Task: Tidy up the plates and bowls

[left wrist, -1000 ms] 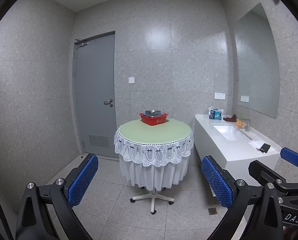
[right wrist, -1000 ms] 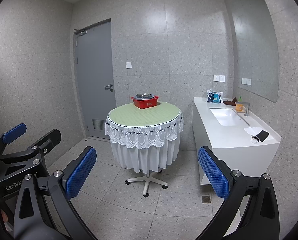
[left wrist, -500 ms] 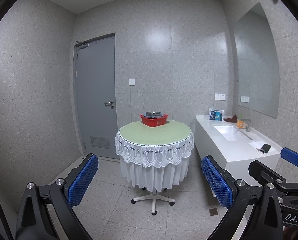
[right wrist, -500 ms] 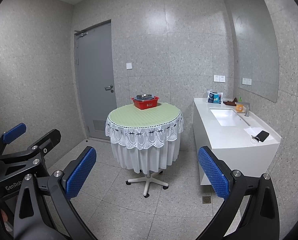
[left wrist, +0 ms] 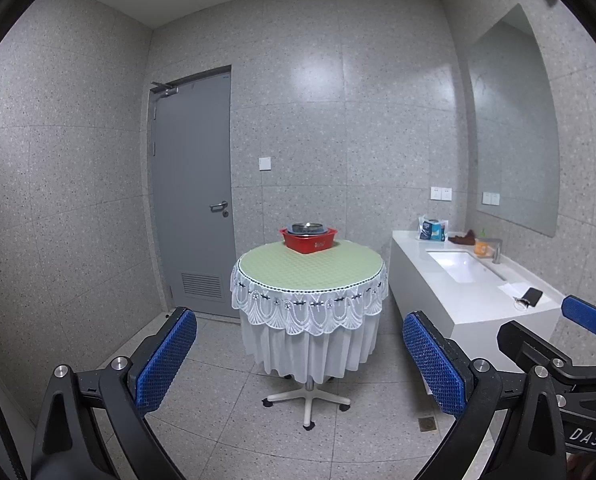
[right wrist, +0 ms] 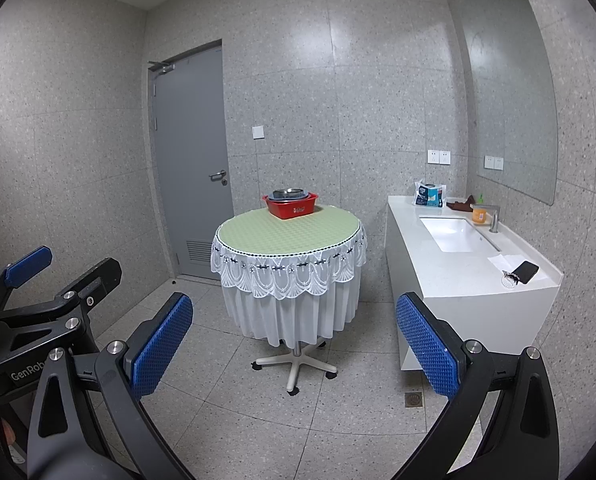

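Nothing moved: red basin (left wrist: pixel 308 239) (bowls inside).

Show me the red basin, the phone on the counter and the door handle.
red basin (right wrist: pixel 292 210), right wrist view, front wall
phone (right wrist: pixel 525 271), right wrist view, dark top face
door handle (left wrist: pixel 218 206), left wrist view, lever
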